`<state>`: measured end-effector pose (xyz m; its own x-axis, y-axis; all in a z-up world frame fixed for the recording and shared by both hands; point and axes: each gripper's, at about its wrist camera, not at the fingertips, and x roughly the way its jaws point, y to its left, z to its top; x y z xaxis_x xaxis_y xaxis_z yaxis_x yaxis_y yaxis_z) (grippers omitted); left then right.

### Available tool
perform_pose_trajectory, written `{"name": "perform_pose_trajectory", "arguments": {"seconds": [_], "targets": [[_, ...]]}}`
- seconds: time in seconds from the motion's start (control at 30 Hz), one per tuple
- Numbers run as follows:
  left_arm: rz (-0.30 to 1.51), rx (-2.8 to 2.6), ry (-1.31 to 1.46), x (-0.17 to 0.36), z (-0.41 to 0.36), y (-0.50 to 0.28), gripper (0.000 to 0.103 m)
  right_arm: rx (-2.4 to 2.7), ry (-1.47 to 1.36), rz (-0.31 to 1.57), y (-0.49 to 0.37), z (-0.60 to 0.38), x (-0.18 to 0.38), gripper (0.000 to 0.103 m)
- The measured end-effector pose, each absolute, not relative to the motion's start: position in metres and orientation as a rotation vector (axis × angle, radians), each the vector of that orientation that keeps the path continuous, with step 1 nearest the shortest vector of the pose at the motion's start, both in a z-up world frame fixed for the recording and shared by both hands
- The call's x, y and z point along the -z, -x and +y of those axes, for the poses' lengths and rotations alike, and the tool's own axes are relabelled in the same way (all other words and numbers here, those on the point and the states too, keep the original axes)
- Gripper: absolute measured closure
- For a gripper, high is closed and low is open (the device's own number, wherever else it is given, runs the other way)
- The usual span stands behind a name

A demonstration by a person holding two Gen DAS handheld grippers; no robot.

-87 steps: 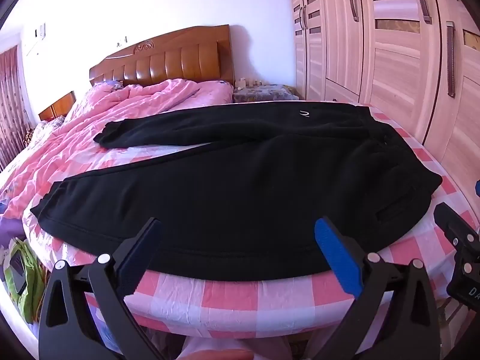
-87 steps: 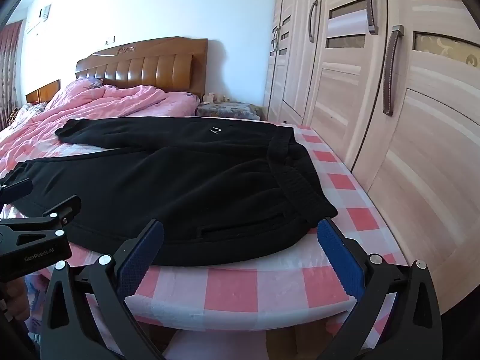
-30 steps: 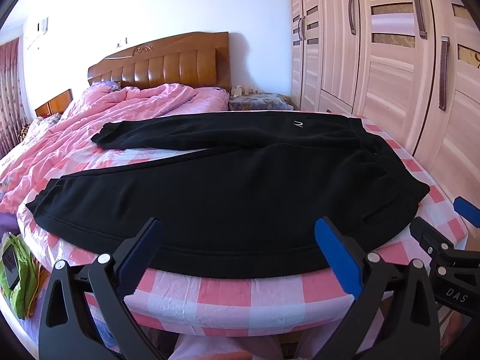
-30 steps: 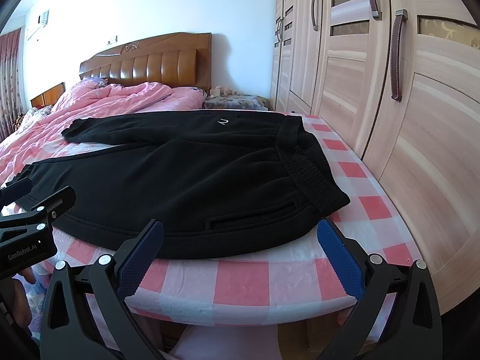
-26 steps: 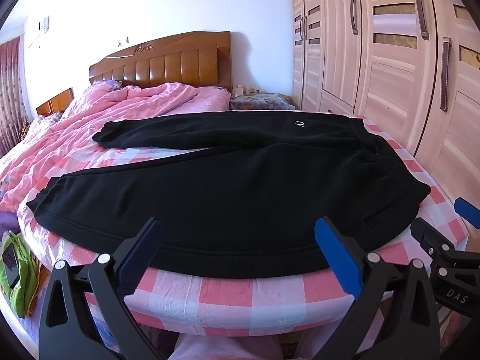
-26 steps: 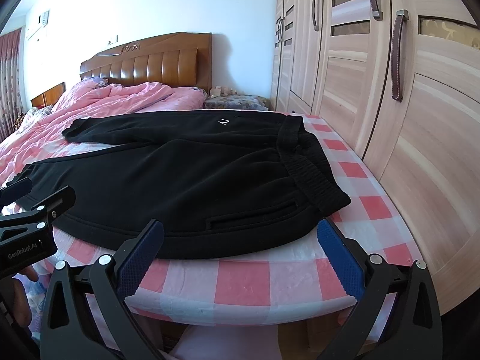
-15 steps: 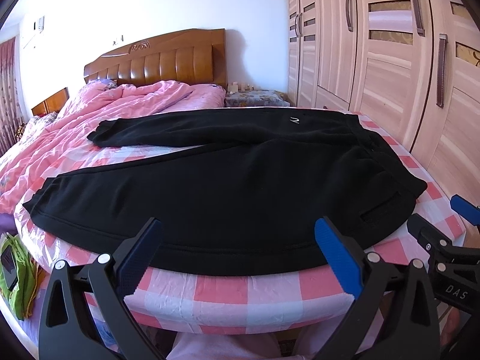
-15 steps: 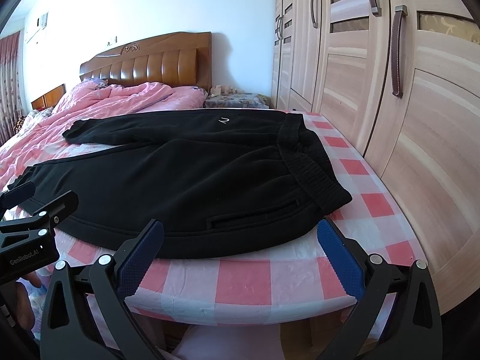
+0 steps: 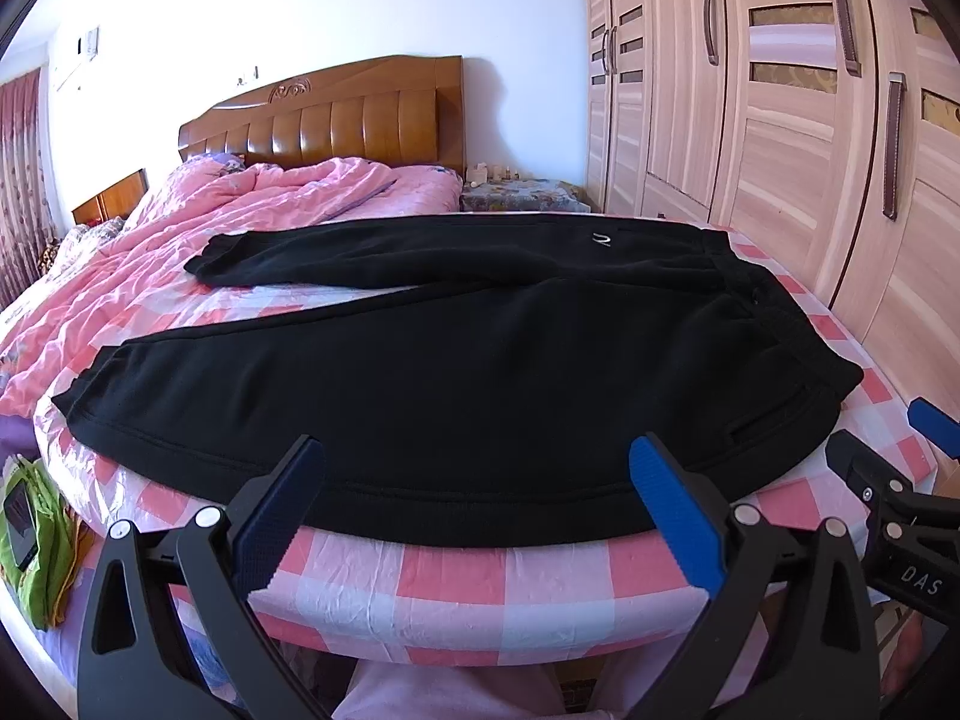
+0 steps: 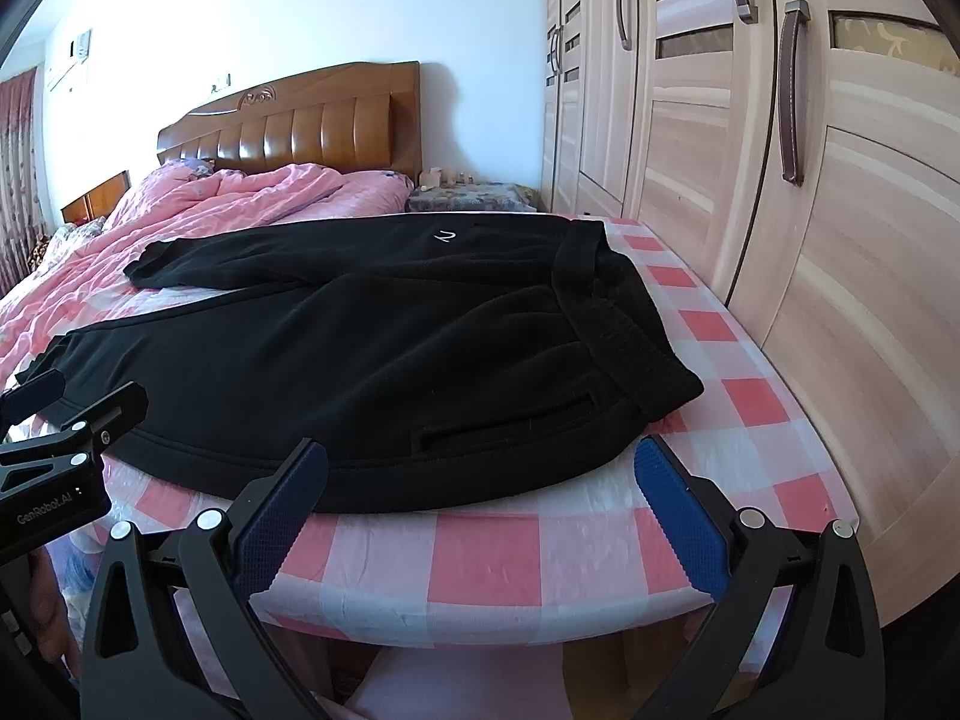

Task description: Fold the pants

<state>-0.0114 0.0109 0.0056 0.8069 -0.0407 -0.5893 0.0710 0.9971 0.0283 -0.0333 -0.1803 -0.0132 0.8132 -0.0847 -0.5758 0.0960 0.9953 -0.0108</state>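
The bed (image 9: 456, 576) carries the black pants (image 9: 468, 372) flat, lengthwise across both claws, waistband right, cuffs left. Checkered sheet lies bare between hem and bed edge. The left gripper (image 9: 480, 498) and right gripper (image 10: 480, 498) gape empty before the hem.

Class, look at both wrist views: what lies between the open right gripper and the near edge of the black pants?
Only bare checked sheet separates the right gripper from the pants; the right wrist view shows it best.

Black pants (image 9: 480, 372) flat on checked bed (image 9: 456, 582); left gripper (image 9: 480, 501) jaws spread, empty.
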Motion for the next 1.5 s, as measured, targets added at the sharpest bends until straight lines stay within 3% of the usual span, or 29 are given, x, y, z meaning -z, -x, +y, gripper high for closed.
{"name": "perform_pose_trajectory", "arguments": {"seconds": [0.6, 0.73, 0.87, 1.33, 1.5], "targets": [[0.726, 0.231, 0.021, 0.009, 0.01, 0.006, 0.002, 0.055, -0.089, 0.597, 0.018, -0.206, 0.012, 0.004], [0.833, 0.365, 0.065, 0.023, 0.005, -0.004, 0.002, 0.092, -0.072, 0.605, -0.001, -0.222, 0.007, 0.004], [0.741, 0.246, -0.021, 0.011, 0.007, -0.015, 0.002, 0.098, -0.048, 0.595, -0.027, -0.231, -0.005, 0.004], [0.663, 0.109, -0.118, -0.033, -0.012, -0.252, 0.002, -0.034, -0.06, 0.863, -0.268, -0.296, -0.003, 0.004], [0.789, 0.115, -0.213, -0.01, -0.041, -0.339, 0.002, -0.15, 0.02, 0.918, -0.358, -0.302, 0.007, 0.004]]}}
